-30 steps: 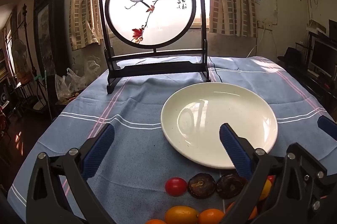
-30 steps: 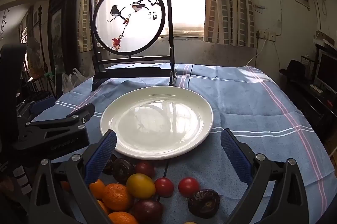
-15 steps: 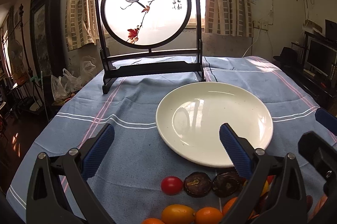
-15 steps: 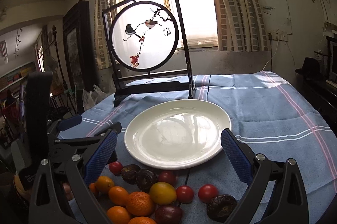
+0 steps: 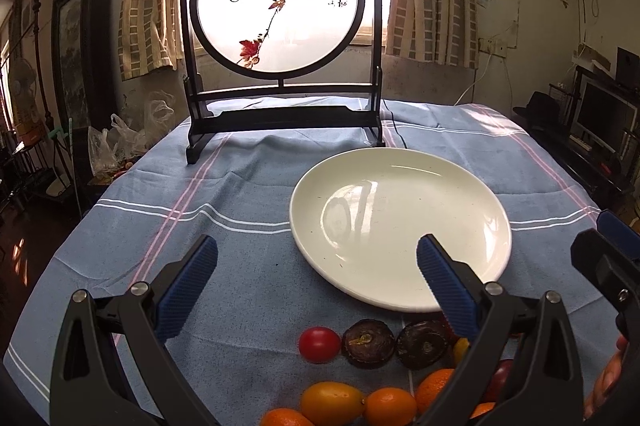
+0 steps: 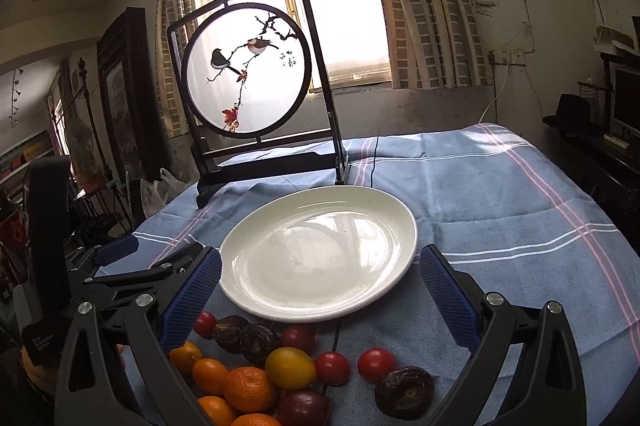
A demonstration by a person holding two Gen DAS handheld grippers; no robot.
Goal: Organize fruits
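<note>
**Both grippers lifted, fruit untouched**

Lifting since a second ago, our right gripper (image 6: 320,278) and left gripper (image 5: 316,266) hang spread wide, empty. Nearest us lies the fruit pile (image 6: 280,370): we count four red tomatoes, three dark wrinkled fruits, several oranges. Beyond it sits one bare white plate (image 6: 320,258), then one bird screen (image 6: 248,69).

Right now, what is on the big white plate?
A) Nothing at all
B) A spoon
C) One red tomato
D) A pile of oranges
A: the white plate is bare in both views; the oranges, red tomatoes and dark round fruits all lie on the blue tablecloth in front of it.
</note>
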